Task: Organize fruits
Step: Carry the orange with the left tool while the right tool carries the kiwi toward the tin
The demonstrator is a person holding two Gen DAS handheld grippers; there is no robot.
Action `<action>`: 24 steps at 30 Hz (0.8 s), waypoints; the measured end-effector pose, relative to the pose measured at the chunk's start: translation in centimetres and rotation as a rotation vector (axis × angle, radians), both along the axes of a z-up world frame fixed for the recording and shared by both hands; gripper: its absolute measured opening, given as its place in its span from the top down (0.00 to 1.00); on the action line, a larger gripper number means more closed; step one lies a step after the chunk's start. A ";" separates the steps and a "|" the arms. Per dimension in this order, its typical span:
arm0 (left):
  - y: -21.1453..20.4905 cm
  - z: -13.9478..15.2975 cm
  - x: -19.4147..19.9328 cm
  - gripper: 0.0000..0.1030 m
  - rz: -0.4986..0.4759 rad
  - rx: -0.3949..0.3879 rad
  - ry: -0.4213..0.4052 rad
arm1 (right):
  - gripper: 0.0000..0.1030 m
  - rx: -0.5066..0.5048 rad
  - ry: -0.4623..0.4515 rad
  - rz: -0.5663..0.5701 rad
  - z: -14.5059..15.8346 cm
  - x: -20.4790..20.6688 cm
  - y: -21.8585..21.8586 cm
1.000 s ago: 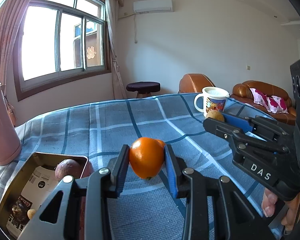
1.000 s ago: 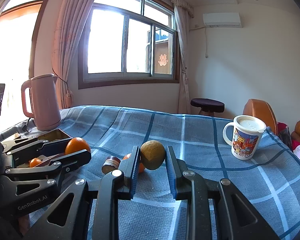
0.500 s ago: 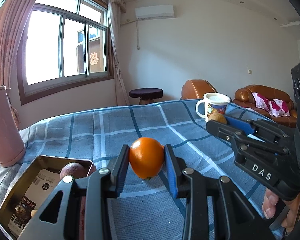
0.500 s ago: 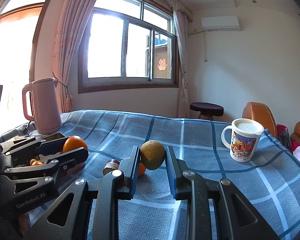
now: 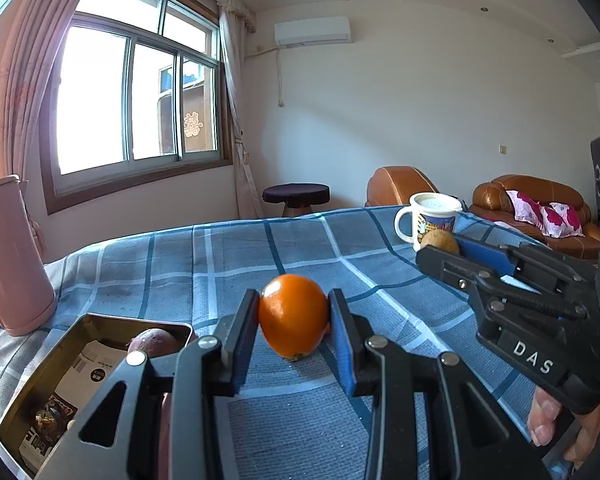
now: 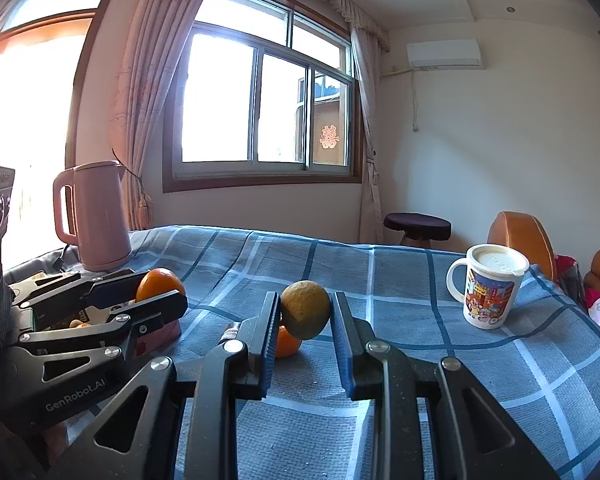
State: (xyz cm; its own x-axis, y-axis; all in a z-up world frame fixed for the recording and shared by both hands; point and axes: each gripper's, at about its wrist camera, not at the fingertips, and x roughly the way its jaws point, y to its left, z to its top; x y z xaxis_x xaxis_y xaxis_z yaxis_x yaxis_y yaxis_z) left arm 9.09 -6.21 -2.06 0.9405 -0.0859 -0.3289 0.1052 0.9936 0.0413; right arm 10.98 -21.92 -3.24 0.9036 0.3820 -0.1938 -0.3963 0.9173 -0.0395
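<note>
Left hand-held gripper [image 5: 293, 320]: clamped on round bright orange fruit [image 5: 293, 316], lifted above blue checked desk [image 5: 236, 256] | right hand-held gripper [image 6: 306, 314]: clamped on round yellow-brown fruit [image 6: 306, 309] | open rectangular metal tin [image 5: 60, 344]: lower left of left hand-held gripper.

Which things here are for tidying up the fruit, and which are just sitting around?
For the fruit job:
- orange, held in the left gripper
- yellow-brown fruit, held in the right gripper
- small orange on the cloth
- metal tin with a purple fruit inside

Just sitting around:
- pink kettle
- cartoon mug
- stool
</note>
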 end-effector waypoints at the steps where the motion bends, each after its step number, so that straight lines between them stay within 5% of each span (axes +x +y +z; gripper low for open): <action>1: 0.0 0.0 0.0 0.65 0.000 0.001 0.000 | 0.74 -0.001 0.000 0.000 0.0 0.0 0.1; 24: 1.8 -0.1 -0.4 0.64 0.024 -0.032 0.019 | 0.74 -0.021 0.016 0.047 -0.2 -0.3 2.8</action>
